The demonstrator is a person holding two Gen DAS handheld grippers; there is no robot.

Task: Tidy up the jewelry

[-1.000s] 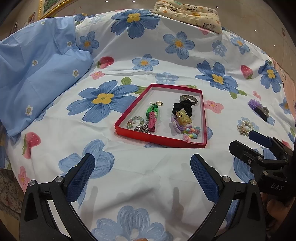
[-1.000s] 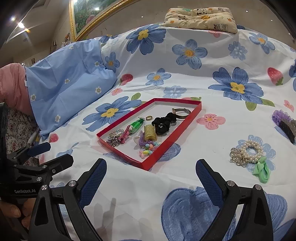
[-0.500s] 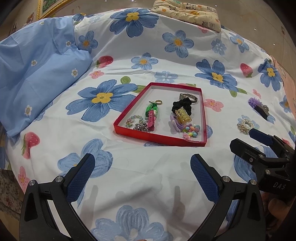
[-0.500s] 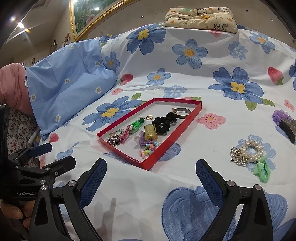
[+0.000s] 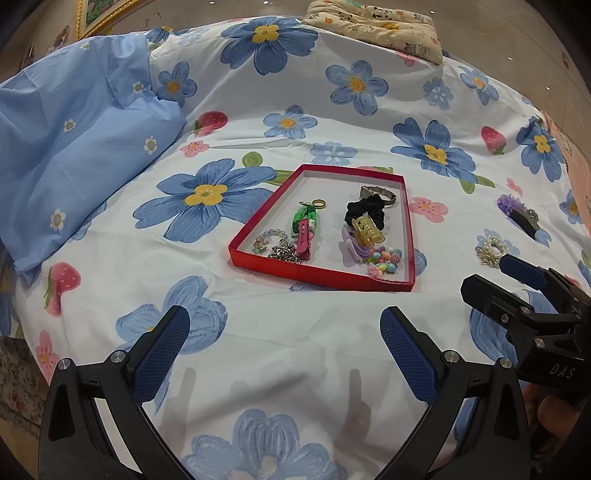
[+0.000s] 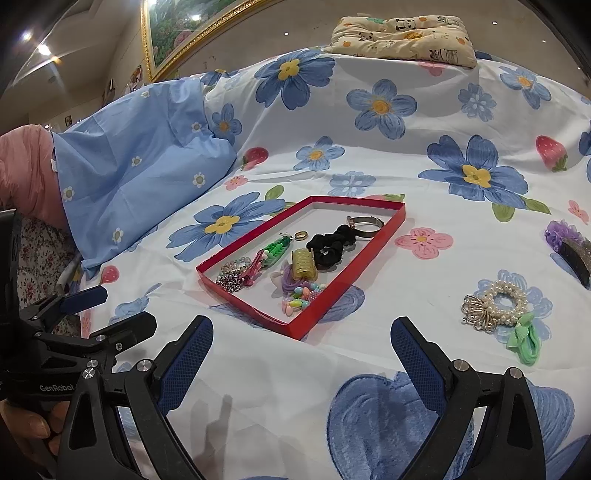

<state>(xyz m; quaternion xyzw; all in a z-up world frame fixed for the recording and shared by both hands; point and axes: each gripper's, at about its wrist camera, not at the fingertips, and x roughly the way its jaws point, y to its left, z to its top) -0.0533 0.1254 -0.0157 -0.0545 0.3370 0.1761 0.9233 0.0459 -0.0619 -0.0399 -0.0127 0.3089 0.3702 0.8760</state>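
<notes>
A red tray (image 5: 317, 275) (image 6: 347, 284) lies on the flowered bedsheet and holds several pieces: a black scrunchie (image 5: 365, 212), a yellow claw clip (image 5: 367, 230), a green keychain (image 5: 304, 218), a pink clip, bead bracelets and a metal bangle. Right of the tray lie a pearl bracelet with a silver charm (image 6: 496, 304) (image 5: 489, 251), a green bow tie (image 6: 524, 339) and a purple-and-black hair clip (image 6: 570, 249) (image 5: 519, 214). My left gripper (image 5: 284, 339) is open and empty, near of the tray. My right gripper (image 6: 301, 350) is open and empty, near of the tray and left of the pearl bracelet.
A light blue pillow (image 5: 74, 147) lies at the left. A small panda-print cushion (image 5: 376, 22) sits at the far edge of the bed. The bed drops off at the left, over a flowered cover (image 6: 40, 254).
Both grippers stay open and empty; the views shift only slightly.
</notes>
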